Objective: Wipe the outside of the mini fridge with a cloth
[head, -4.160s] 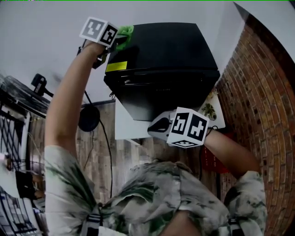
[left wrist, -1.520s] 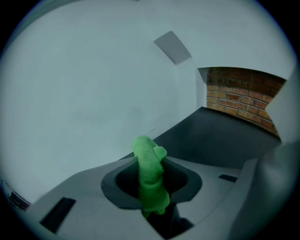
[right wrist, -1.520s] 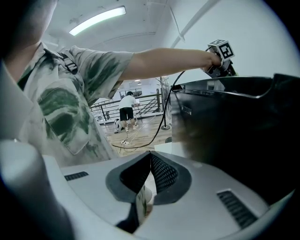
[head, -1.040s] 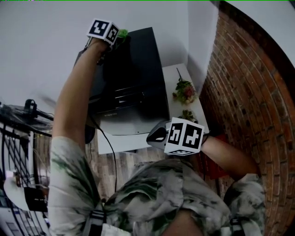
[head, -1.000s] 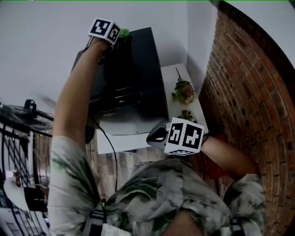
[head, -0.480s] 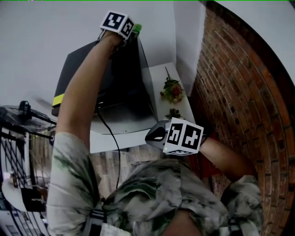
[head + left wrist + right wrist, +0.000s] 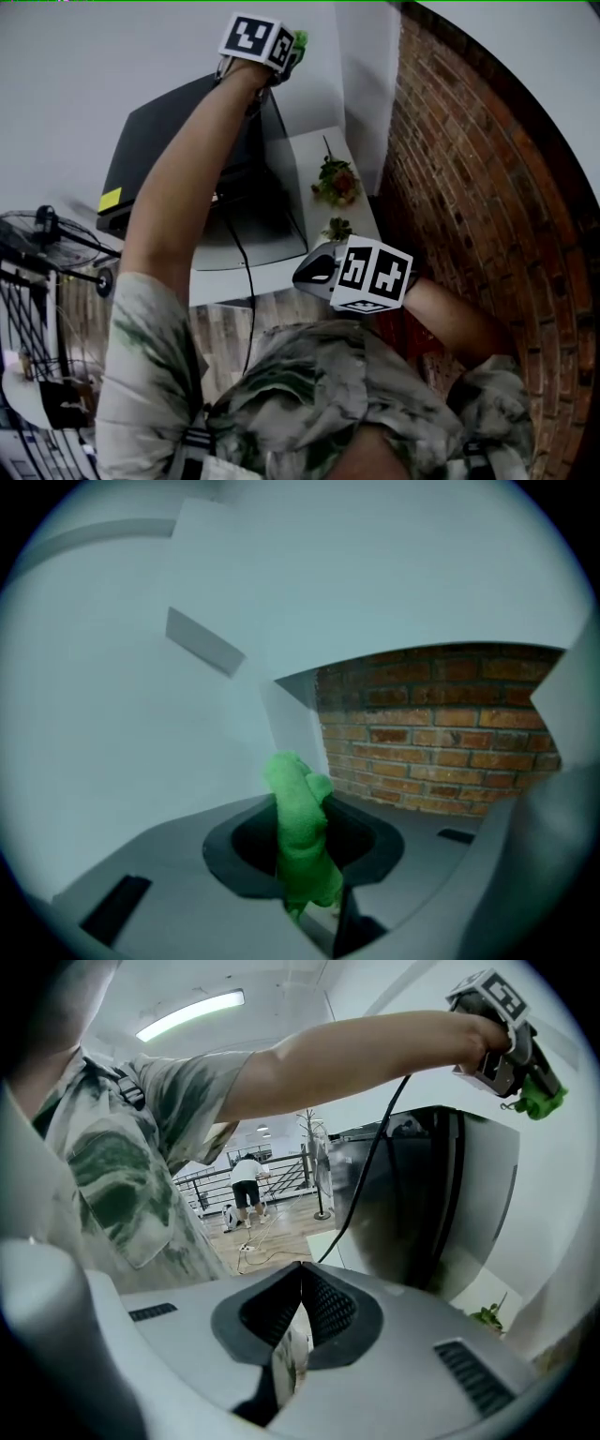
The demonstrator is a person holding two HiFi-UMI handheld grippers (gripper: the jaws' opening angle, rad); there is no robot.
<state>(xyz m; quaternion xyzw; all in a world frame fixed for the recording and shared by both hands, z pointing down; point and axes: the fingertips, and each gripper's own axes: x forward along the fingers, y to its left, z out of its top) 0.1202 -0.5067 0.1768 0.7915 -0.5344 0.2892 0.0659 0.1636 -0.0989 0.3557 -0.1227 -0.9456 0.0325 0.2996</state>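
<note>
Head view, left hand-held gripper [image 7: 289,52]: my arm reaches out full length, and the gripper is up past the far top edge of the mini fridge [image 7: 141,159], with the white wall behind it.
Head view, cloth [image 7: 299,41]: only a small green tuft shows beyond the marker cube.
Head view, right hand-held gripper [image 7: 307,272]: I hold it low and close to my chest, well apart from the fridge.
Head view, surroundings: the fridge stands on a white surface [image 7: 314,145] with flowers [image 7: 336,180] beside it. A brick wall [image 7: 450,169] is on the right and a fan [image 7: 47,234] on the left.
Left gripper view, jaws: they pinch the folded green cloth, which stands up between them. This view alone shows the grip closely. Past it are white wall and brick.
Right gripper view, jaws: pressed together with nothing between them.
Right gripper view, fridge side: this view alone shows the dark side panel from low down, with a black cable [image 7: 366,1176] hanging across it.
Right gripper view, cloth: it sits just at the fridge's upper corner, and I cannot tell whether it touches.
Right gripper view, background: a person [image 7: 248,1180] stands far off on the wooden floor.
</note>
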